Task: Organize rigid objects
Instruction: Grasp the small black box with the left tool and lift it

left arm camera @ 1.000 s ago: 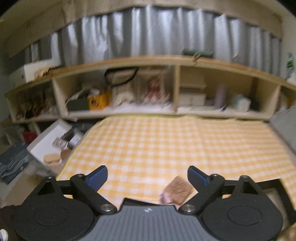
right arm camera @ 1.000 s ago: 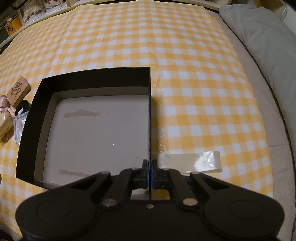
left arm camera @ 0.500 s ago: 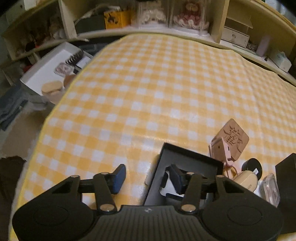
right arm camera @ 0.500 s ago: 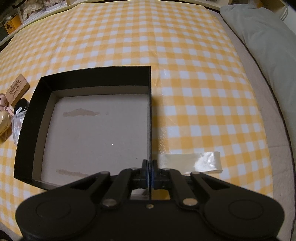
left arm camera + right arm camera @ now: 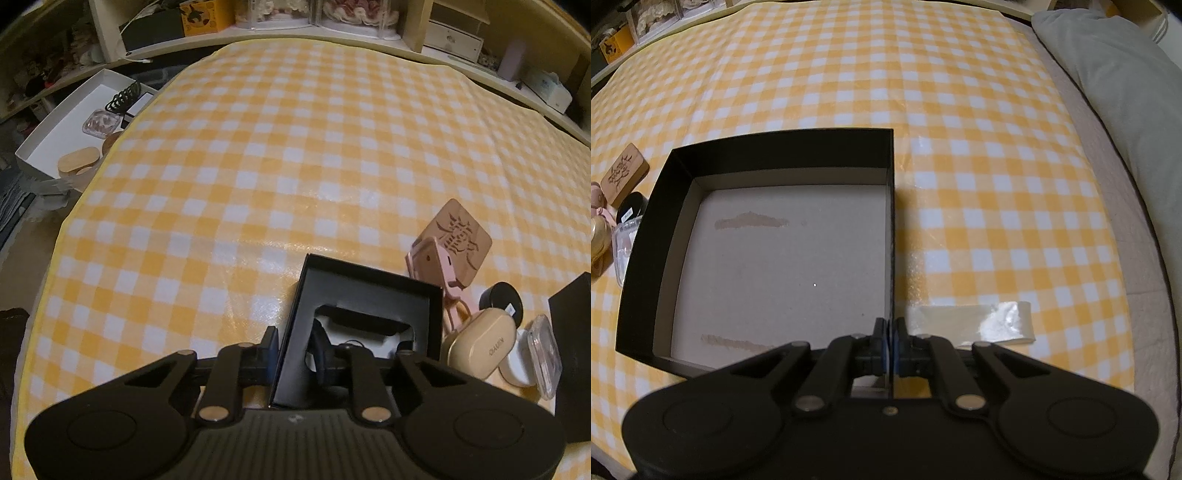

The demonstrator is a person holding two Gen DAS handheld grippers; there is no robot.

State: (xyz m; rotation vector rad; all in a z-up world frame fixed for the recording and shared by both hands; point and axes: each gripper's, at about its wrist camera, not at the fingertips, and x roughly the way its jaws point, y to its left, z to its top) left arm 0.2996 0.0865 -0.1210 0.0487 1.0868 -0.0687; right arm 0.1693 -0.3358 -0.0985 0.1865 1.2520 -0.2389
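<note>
Since the earlier frame, the left gripper [image 5: 293, 354] has swung down from facing the shelves to the checked cloth [image 5: 280, 155], and its jaws, then spread wide, are closing across the left wall of a small black box [image 5: 364, 306]; one finger stands outside the wall, the other inside, over the box's cut-out insert. Whether the pads already press on the wall cannot be told. This small box sits near the cloth's near edge. Just to its right lies a cluster: a carved wooden block [image 5: 461, 236], a pink clip-like piece [image 5: 437, 266] partly on that block, a cream earbud case [image 5: 482, 345], a round black lid [image 5: 502, 299] and a clear plastic case [image 5: 543, 363]. The right gripper [image 5: 890, 349] has stayed in place, its jaws pressed together on the right wall of a large black box [image 5: 783, 155], which lies open toward the cloth's right side, grey floor bare. A strip of clear tape [image 5: 975, 319] lies on the cloth just right of that wall. A grey pillow [image 5: 1115, 85] lies past the cloth's right edge, and a white tray [image 5: 62, 136] of small items past its left edge.
</note>
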